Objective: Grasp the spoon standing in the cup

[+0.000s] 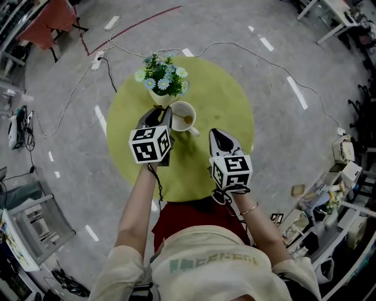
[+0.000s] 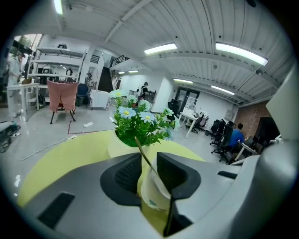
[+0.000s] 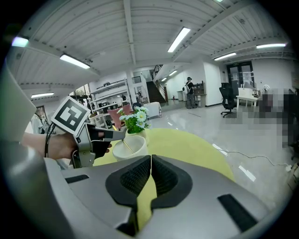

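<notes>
A white cup (image 1: 176, 122) stands on the round yellow table (image 1: 226, 100), with a thin spoon (image 2: 145, 156) leaning in it. In the left gripper view the spoon's handle rises through the gap between my left gripper's (image 2: 149, 161) jaws, which stand apart on either side of it, the cup (image 2: 153, 192) just behind. In the right gripper view the left gripper (image 3: 122, 135) has its tips at the top of the spoon (image 3: 127, 145). My right gripper (image 1: 216, 134) hovers right of the cup; its jaws (image 3: 151, 161) meet with nothing between them.
A pot of blue and white flowers (image 1: 161, 79) stands right behind the cup, touching or nearly so. Cables and a power strip (image 1: 111, 22) lie on the floor beyond the table. A chair with red cloth (image 1: 50, 23) stands far left, and desks (image 1: 338, 14) far right.
</notes>
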The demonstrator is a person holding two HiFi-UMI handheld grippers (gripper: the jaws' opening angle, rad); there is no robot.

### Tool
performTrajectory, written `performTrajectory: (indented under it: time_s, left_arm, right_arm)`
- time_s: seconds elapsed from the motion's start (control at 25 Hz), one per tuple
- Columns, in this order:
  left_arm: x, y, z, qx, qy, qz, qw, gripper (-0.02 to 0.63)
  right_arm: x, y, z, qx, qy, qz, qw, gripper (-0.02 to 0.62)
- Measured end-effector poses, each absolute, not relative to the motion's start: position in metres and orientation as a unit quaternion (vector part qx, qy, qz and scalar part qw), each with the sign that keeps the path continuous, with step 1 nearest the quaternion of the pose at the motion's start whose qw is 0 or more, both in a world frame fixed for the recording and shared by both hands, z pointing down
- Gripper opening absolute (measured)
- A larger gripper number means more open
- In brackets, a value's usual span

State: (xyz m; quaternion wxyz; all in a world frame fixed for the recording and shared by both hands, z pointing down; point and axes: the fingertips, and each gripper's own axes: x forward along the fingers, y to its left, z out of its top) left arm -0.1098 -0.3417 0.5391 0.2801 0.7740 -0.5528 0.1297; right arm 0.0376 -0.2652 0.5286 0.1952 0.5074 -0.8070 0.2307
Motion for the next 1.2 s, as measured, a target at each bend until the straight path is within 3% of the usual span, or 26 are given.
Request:
performTrajectory:
  time_s: [0.36,1.2]
  left_arm:
    - [-0.112,-0.34,0.534,0.771,-0.562,0.135,0.268,0.063]
    - [-0.102,-0.333,0.505,0.785,-0.554,0.106,0.257,0.026]
  right_arm:
    - [0.04,-0.261,0.528,0.51,-0.805,0.231,0.194,0.037]
    - [0.048,-0.252,0.521,0.524,-0.798,0.232,0.188,0.037]
